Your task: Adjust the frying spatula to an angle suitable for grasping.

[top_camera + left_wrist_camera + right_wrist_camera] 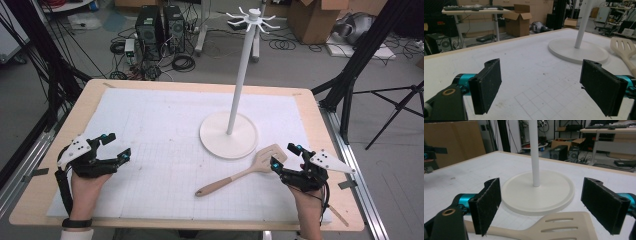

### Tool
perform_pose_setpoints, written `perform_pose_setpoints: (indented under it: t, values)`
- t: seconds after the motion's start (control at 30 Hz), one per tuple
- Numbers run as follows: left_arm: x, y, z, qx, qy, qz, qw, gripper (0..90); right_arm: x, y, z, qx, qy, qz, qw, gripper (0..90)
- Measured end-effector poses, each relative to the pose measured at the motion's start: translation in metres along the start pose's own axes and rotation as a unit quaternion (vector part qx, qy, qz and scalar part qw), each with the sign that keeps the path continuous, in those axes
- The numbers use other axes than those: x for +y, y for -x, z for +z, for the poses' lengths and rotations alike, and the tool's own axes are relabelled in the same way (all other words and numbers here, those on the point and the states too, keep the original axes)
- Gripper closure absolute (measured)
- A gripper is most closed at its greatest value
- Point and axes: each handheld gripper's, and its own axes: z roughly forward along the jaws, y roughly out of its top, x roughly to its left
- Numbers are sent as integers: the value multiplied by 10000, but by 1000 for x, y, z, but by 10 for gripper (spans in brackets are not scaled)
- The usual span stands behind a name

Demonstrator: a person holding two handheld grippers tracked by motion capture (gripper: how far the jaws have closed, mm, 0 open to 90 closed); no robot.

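Near the bench's front right corner, the right gripper (pixel 280 156) has its fingers (pixel 486 205) spread wide and released, just short of the slotted head of the beige spatula (pixel 240 176), which lies flat beside the white stand (pixel 229 134). Toward the front left corner, the left gripper (pixel 115 147) hovers equally released.

The stand (pixel 229 135) is being carried by the tabletop (pixel 50 165) right of centre; the spatula (pixel 240 175) is lying just before its base, apparently touching it, between the widely parted right tongs (pixel 284 156).
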Motion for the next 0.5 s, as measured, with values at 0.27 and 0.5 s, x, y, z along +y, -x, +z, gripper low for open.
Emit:
perform_pose_setpoints:
  t: [0.27, 0.5]
  values:
    - [4, 7, 1, -89, 27, 13, 10000, 174, 1, 2, -6, -61, 67, 42, 9999, 154]
    - [6, 11, 8, -186, -12, 89, 9998, 172, 0, 3, -8, -92, 23, 79, 9999, 154]
